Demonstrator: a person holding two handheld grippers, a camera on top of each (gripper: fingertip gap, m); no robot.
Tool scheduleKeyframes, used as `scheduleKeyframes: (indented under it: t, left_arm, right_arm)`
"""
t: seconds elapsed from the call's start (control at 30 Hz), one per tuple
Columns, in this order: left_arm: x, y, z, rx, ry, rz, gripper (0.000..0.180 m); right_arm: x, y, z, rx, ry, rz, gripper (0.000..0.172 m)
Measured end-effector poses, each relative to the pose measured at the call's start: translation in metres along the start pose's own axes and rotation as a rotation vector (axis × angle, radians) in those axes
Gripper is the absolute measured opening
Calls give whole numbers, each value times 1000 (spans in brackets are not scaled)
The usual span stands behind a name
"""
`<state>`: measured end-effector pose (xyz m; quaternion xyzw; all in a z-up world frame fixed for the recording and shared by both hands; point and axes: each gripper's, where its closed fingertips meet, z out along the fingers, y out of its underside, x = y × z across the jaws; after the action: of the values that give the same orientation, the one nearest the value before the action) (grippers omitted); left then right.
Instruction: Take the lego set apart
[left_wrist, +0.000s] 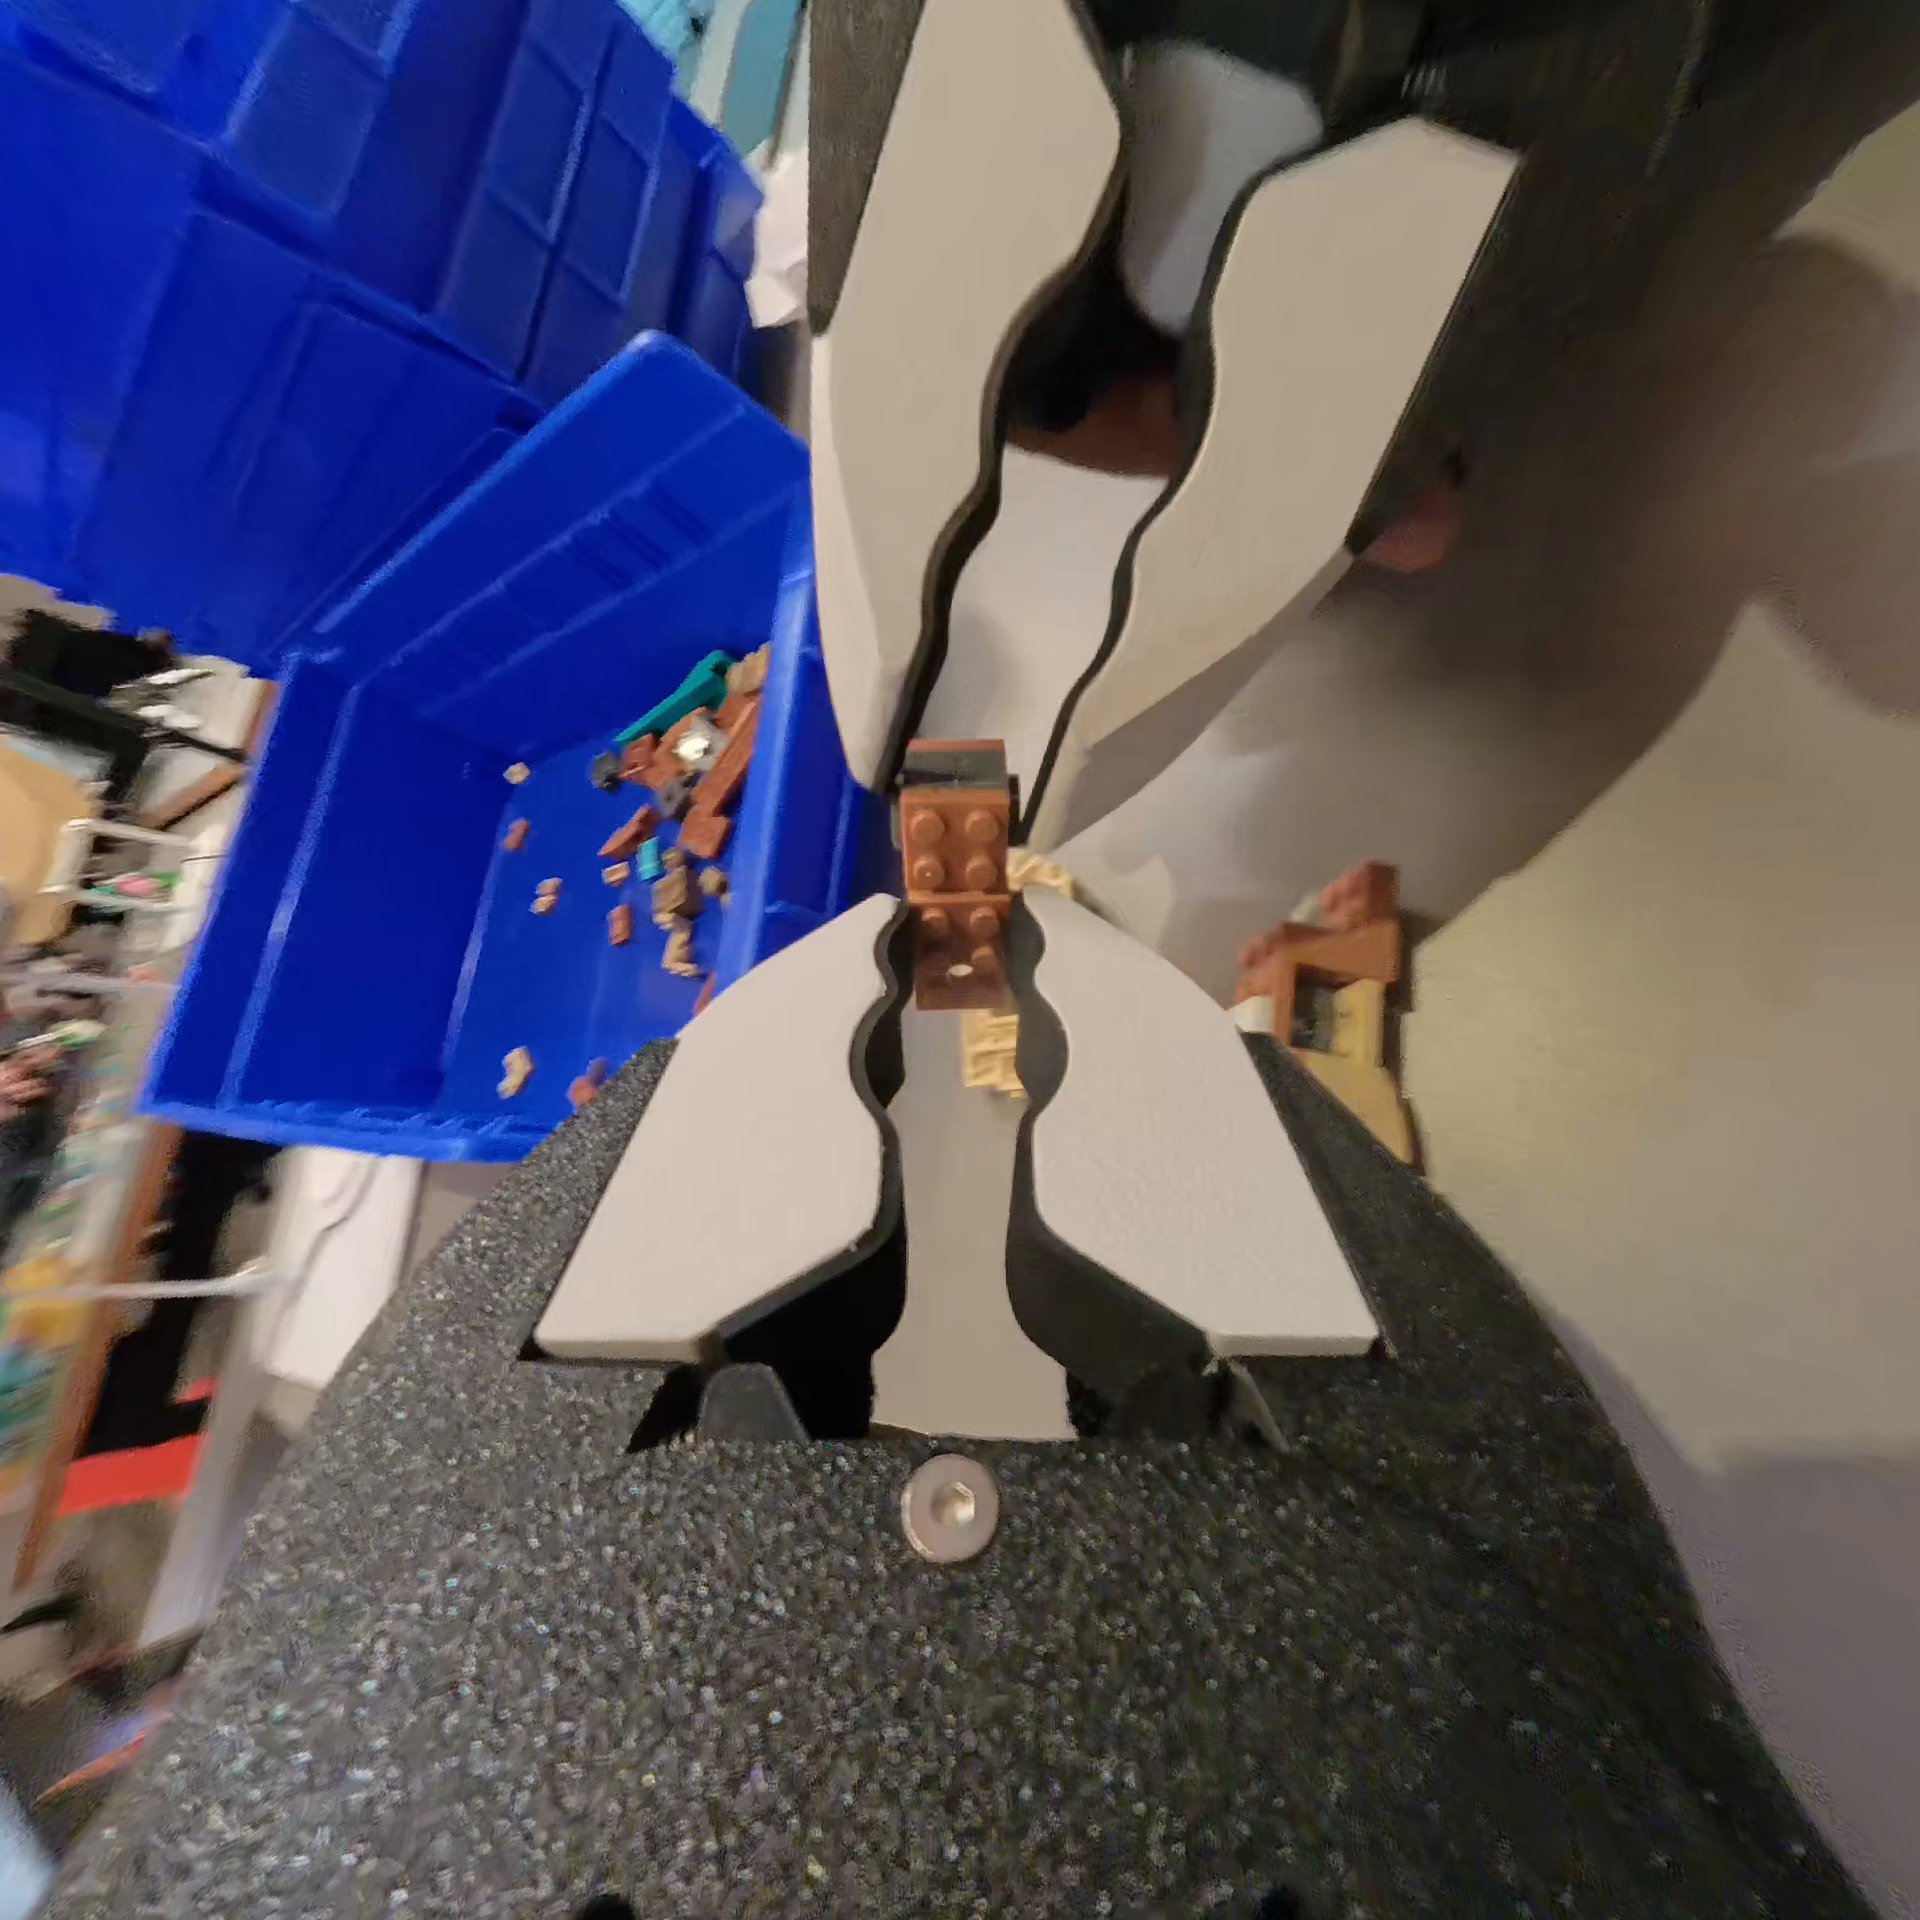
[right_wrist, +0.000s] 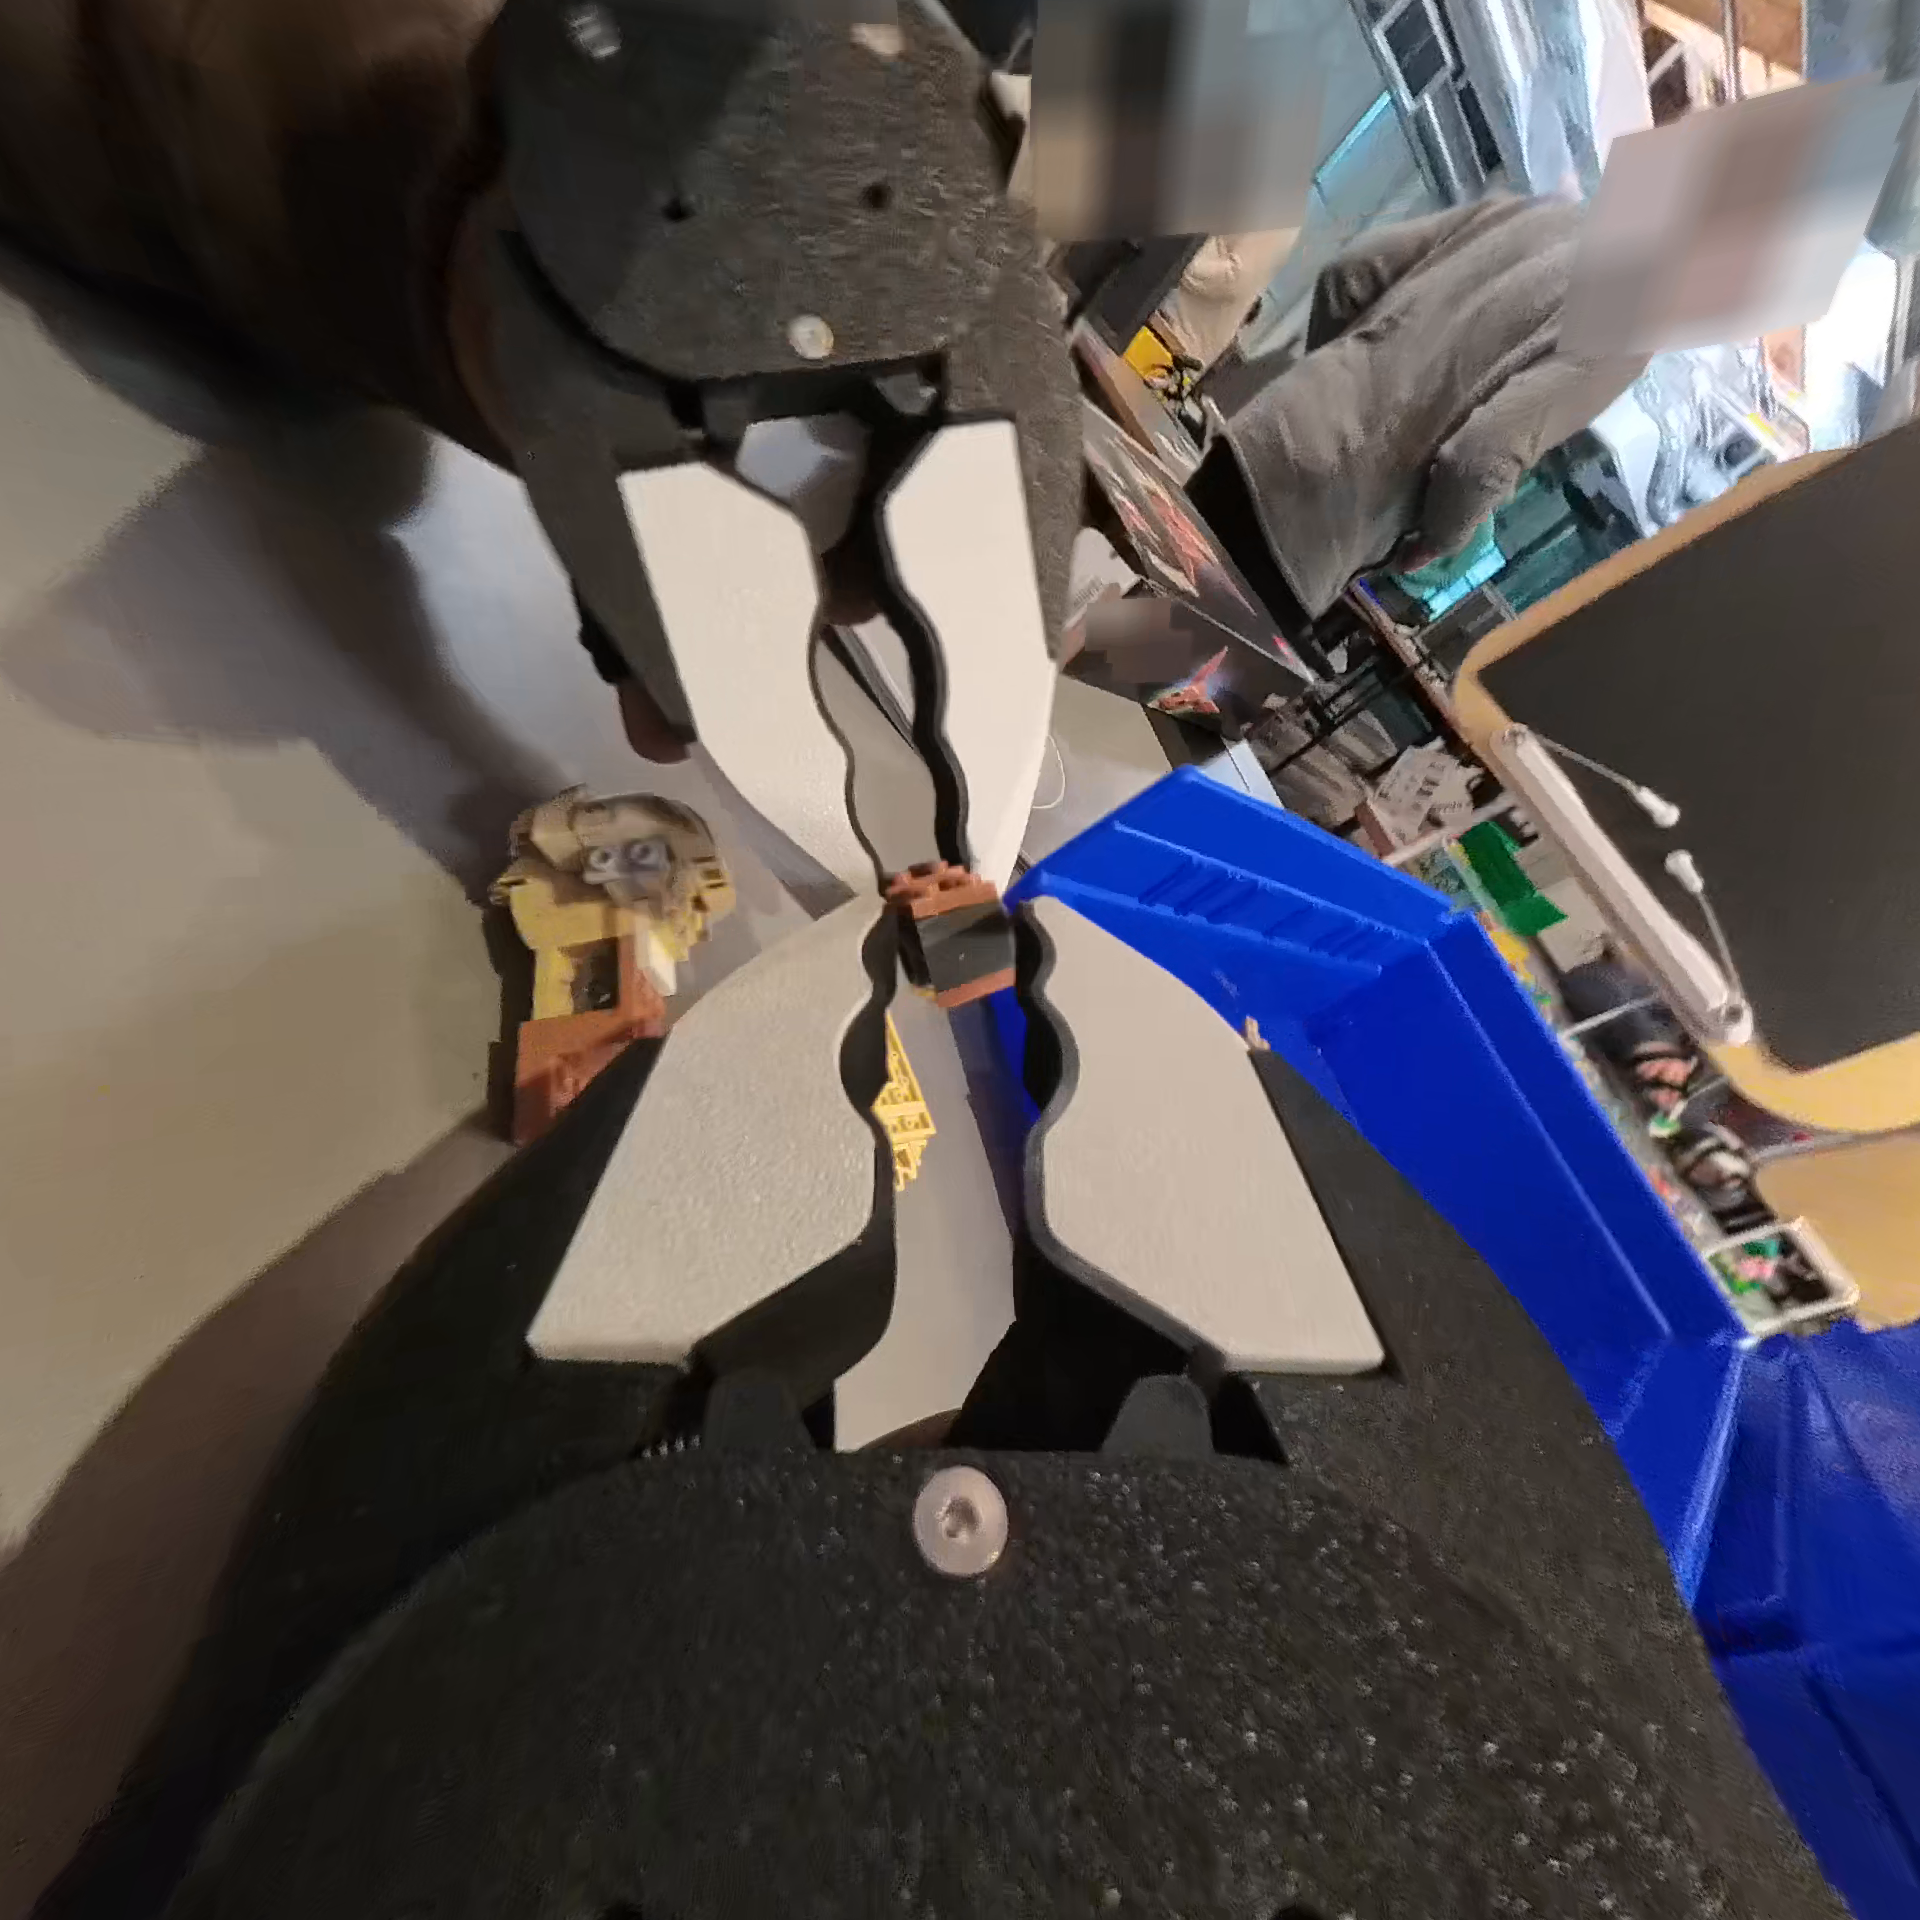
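— What is the left gripper (left_wrist: 956, 925) doing?

— Its fingers pinch the near end of a brown studded brick assembly (left_wrist: 954, 894), studs facing the camera.

— And the right gripper (right_wrist: 951, 935)?

— It comes from straight ahead, tip to tip with the left, and clamps the far end — a black block (right_wrist: 961, 951) capped in brown.

— What lies around them?

— A blue bin (left_wrist: 395, 883) of loose bricks to the left gripper's left, a tan-and-brown brick model (left_wrist: 1330, 987) on the table to its right, and a tan plate (left_wrist: 992, 1049) just beneath.

A cluttered workshop or hobby room: stacked blue plastic bins (left_wrist: 312, 312), one bin (left_wrist: 436, 935) holding loose toy bricks (left_wrist: 665, 831), a pale worktable (right_wrist: 156, 1039), crowded shelves (right_wrist: 1558, 883) at the far right.
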<state>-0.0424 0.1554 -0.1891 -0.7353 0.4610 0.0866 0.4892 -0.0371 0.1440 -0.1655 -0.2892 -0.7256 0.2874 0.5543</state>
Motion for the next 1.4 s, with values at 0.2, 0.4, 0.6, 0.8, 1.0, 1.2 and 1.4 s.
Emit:
scheduleKeyframes:
  t: [0.2,0.4,0.6,0.8,1.0,1.2,1.4]
  left_arm:
    - [-5,11,4,-84,-85,106,17]
    - [1,9,5,-105,-64,144,17]
    - [0,10,5,-181,-105,243,17]
    - [-5,9,0,-239,-163,331,17]
    - [-4,10,-1,-268,-176,388,17]
    - [-5,9,-2,-196,-108,207,17]
    - [-4,12,-1,-214,-106,213,17]
  right_arm:
    - [6,3,-3,-21,21,-25,26]
    - [-7,8,1,-81,18,-235,25]
    - [-9,9,3,-109,23,-297,16]
    - [-7,5,4,-114,8,-187,16]
    - [3,-15,2,24,-30,137,0]
    - [9,0,0,-42,32,-22,7]
    - [-6,5,4,-92,-18,-165,23]
